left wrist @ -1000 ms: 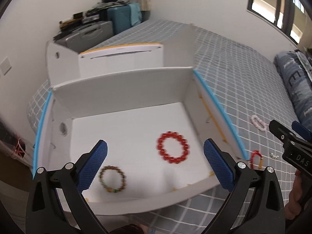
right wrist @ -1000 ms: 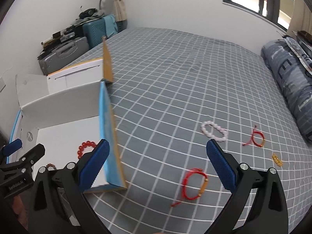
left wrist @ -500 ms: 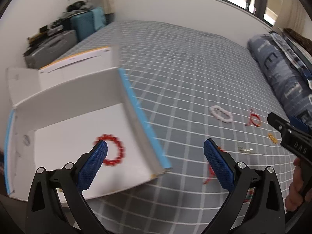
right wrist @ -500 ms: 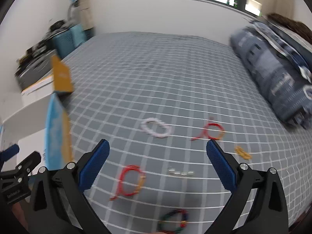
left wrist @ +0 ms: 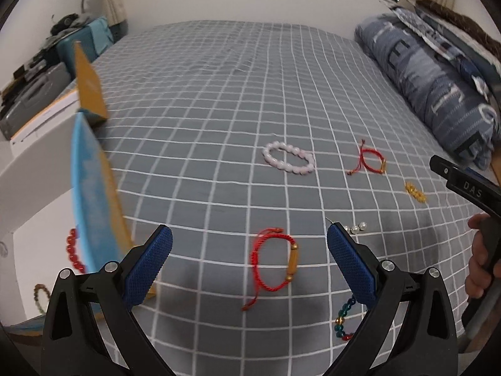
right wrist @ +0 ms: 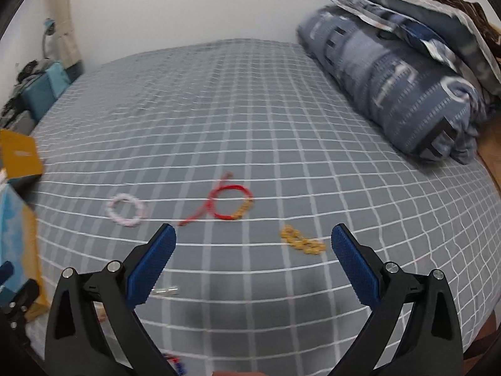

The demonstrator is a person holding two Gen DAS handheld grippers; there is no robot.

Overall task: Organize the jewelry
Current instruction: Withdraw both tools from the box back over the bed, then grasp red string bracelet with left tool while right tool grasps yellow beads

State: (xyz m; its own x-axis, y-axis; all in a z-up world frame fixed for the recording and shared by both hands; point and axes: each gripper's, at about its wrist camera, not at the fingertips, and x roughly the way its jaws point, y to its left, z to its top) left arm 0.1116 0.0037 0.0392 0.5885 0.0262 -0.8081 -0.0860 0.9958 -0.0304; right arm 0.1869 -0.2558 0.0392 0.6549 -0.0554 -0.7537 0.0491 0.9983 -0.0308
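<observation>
My left gripper point(left wrist: 249, 261) is open above the grey checked bed, and a red cord bracelet with a gold tube point(left wrist: 275, 263) lies between its fingers. Beyond it lie a pale pink bead bracelet point(left wrist: 288, 158), a second red cord bracelet point(left wrist: 369, 158), a small gold chain point(left wrist: 415, 191), pearl studs point(left wrist: 355, 228) and a multicolour bead bracelet point(left wrist: 343, 321). The white box point(left wrist: 37, 188) at left holds a red bead bracelet point(left wrist: 73, 252) and a brown one point(left wrist: 40, 297). My right gripper point(right wrist: 252, 264) is open, empty, facing the gold chain point(right wrist: 302, 240), red cord bracelet point(right wrist: 233, 203) and pink bracelet point(right wrist: 126, 210).
A rolled blue patterned duvet point(right wrist: 394, 72) lies along the bed's right side. The box's blue and orange flap point(left wrist: 90, 194) stands up at its right wall. Suitcases and clutter point(left wrist: 34, 75) sit against the far left wall. A hand point(left wrist: 482, 269) holds the right gripper's handle.
Both grippers have swung right, away from the box and over the loose jewellery on the bed. Both stayed open and empty.
</observation>
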